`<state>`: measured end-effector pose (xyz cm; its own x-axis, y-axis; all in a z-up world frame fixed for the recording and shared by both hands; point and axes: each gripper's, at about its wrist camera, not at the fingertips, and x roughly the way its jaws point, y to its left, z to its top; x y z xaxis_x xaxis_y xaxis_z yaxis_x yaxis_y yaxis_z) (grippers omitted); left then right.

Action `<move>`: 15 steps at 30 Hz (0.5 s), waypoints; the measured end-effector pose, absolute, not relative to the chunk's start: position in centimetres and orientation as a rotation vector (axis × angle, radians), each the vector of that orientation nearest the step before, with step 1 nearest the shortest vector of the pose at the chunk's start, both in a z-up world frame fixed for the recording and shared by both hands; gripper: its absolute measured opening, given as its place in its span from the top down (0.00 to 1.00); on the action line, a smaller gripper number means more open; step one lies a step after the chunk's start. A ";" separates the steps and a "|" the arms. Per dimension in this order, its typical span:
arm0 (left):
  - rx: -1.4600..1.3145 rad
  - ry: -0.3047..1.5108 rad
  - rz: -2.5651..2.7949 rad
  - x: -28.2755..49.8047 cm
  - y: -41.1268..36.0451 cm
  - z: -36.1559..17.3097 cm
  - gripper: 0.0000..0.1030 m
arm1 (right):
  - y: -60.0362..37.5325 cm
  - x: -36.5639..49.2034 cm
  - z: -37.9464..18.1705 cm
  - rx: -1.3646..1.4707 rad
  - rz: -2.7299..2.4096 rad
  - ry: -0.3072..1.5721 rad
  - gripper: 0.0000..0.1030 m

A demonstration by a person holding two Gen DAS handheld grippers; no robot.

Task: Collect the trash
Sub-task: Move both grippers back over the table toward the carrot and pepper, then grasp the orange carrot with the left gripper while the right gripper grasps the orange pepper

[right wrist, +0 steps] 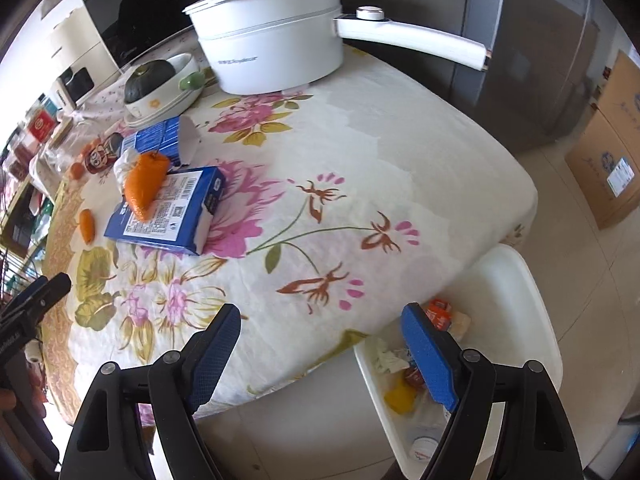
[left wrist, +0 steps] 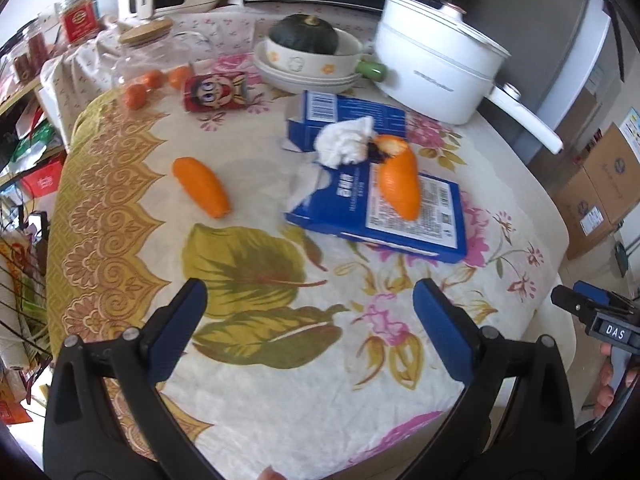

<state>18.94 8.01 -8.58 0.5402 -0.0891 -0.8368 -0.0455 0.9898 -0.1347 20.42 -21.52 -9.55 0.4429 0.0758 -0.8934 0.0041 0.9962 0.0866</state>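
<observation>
Left gripper [left wrist: 310,320]: low in the left wrist view, over the flowered tablecloth [left wrist: 280,380]; blue pads [left wrist: 178,332] wide apart, nothing between them.
Right gripper [right wrist: 320,354]: low in the right wrist view, at the near edge of the table; blue pads spread apart, nothing gripped; right pad in front of the white bin [right wrist: 532,300].
Loose orange peel [left wrist: 202,187]: left of middle in the left wrist view, lying alone on the cloth; small at far left in the right wrist view [right wrist: 87,226].
Second orange peel [left wrist: 400,182]: right of middle, lying on top of the flat blue box [left wrist: 416,224], tip next to the white tissue.
Crumpled white tissue [left wrist: 346,146]: middle of the left wrist view, between the two blue boxes, touching the second peel.
Open blue box [left wrist: 340,116]: just behind the tissue, flap standing up.
White bin: lower right of the right wrist view, on the floor beside the table; holds paper scraps [right wrist: 386,358], a yellow piece [right wrist: 400,398], a red wrapper [right wrist: 438,314] and a clear bottle [right wrist: 426,442].
White pot [right wrist: 272,44]: top middle of the right wrist view, lid on, long handle sticking out to the right.
Dark green squash [left wrist: 304,34]: top middle of the left wrist view, sitting in a bowl [left wrist: 308,62] on stacked plates.
Small oranges [left wrist: 150,84]: upper left, near a red cartoon tin [left wrist: 216,90].
</observation>
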 end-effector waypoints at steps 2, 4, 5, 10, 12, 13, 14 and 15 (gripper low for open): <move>-0.184 0.999 0.003 19.1 9.9 -8.8 0.01 | -20.2 20.9 -9.3 0.049 0.049 1.095 0.19; -0.215 0.997 0.044 19.4 11.6 -9.1 0.01 | -18.9 21.6 -9.1 0.033 0.072 1.089 0.19; -0.230 0.997 0.062 19.5 12.4 -9.2 0.01 | -18.3 21.9 -9.0 0.031 0.084 1.083 0.19; -0.282 0.963 0.141 20.2 15.4 -9.5 0.01 | -14.7 24.5 -8.8 -0.008 0.162 1.074 0.18; -0.306 0.964 0.154 21.0 16.2 -10.0 0.01 | -13.1 25.7 -9.3 -0.020 0.210 1.083 0.18; -0.312 0.961 0.161 21.4 16.5 -10.2 0.02 | -12.4 26.2 -9.4 -0.021 0.229 1.080 0.18; -0.313 0.954 0.163 21.9 16.5 -10.4 0.05 | -11.8 26.8 -9.5 -0.021 0.248 1.074 0.18; -0.310 0.950 0.161 22.4 16.5 -10.5 0.09 | -11.3 27.4 -9.7 -0.020 0.268 1.065 0.18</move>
<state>22.42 16.45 -10.53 0.5741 -0.0001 -0.8188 -0.2698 0.9441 -0.1893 27.41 -11.26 -9.69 0.4552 0.2078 -0.8658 -0.2270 0.9673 0.1128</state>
